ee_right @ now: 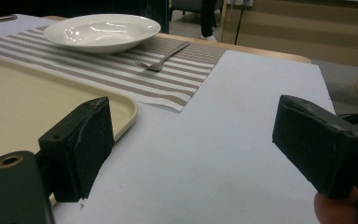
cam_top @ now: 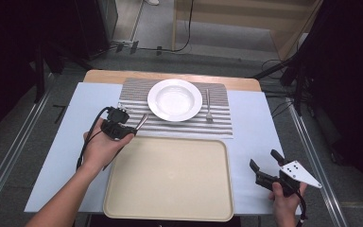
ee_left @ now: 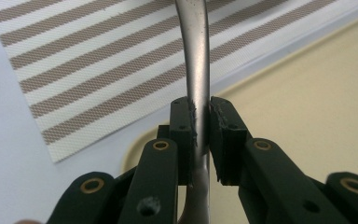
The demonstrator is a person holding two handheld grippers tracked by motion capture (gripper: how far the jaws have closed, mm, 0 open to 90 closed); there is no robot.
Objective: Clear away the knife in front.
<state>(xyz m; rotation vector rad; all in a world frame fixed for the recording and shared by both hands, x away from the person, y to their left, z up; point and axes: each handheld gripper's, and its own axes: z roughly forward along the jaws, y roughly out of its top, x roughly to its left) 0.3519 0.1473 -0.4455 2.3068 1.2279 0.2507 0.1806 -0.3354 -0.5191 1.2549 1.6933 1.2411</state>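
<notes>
Item: left gripper (cam_top: 133,130), fingers (ee_left: 182,135) closed narrow on a metal utensil (ee_left: 195,65); the handle runs up between the pads and on past the fingertips, its working end out of frame, so whether spoon or knife cannot be told.
Position: utensil carried above the near left corner of the striped placemat (cam_top: 137,90), just beyond the far left corner of the beige tray (cam_top: 170,179); in the left gripper view, placemat to the left of the fingers, tray rim to the right.
Item: right gripper (cam_top: 267,165), fingers (ee_right: 77,144) standing wide with nothing between them; bare pale surface (ee_right: 205,154) ahead, tray at its left finger.
Also present: white plate (cam_top: 175,100) on the placemat; fork (cam_top: 208,106) lying just beside the plate on the far side from the held utensil.
Step in hand, as judged: carrying the utensil toward its setting place left of the plate.
Next move calls for: lowering the utensil level onto the placemat, parallel to the fork, clear of the plate rim; fingers parted only once it rests flat.
</notes>
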